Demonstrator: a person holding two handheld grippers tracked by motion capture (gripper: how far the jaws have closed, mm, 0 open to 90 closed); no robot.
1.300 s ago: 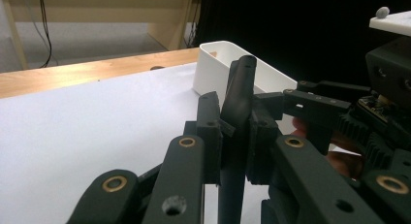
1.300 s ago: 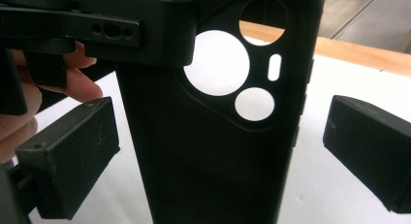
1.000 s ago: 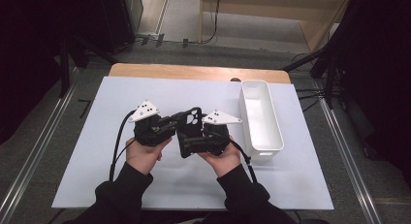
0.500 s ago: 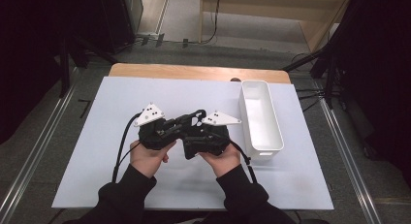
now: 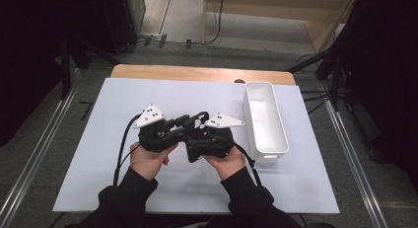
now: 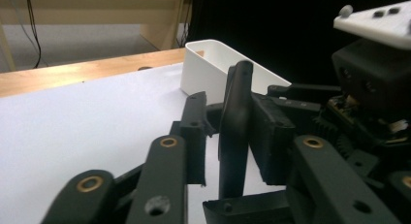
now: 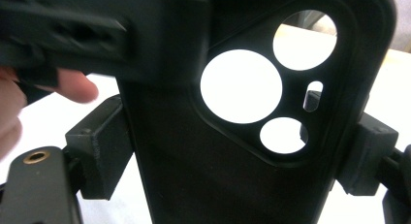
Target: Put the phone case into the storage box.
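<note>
From the high view, your two hands hold the grippers close together over the middle of the white surface [image 5: 98, 164], knuckles toward you. Your left gripper [image 5: 170, 127] and your right gripper [image 5: 199, 123] meet nose to nose, and a black phone case [image 5: 193, 120] sits between them where they meet. To your right a white bin [image 5: 264, 120] lies lengthwise on the surface, just beside your right gripper but apart from it (its inside looks bare). A strip of wooden tabletop [image 5: 197, 74] shows along the far edge.

In the left gripper view, your left gripper's fingers [image 6: 194, 136] stand a narrow gap apart with the phone case [image 6: 235, 132] edge-on between them. Whether the pads actually press on it I cannot tell. The white bin [image 6: 213, 69] stands behind on the surface, and the other gripper's body with its pale plate [image 6: 375, 23] is at the right.

In the right gripper view, your right gripper's fingers [image 7: 99, 146] close on the phone case [image 7: 194, 170] from both sides, each pad flush against an edge. The case stands upright, its camera cut-outs letting the white surface show through. A fingertip of your left hand [image 7: 72, 86] shows at the left.
</note>
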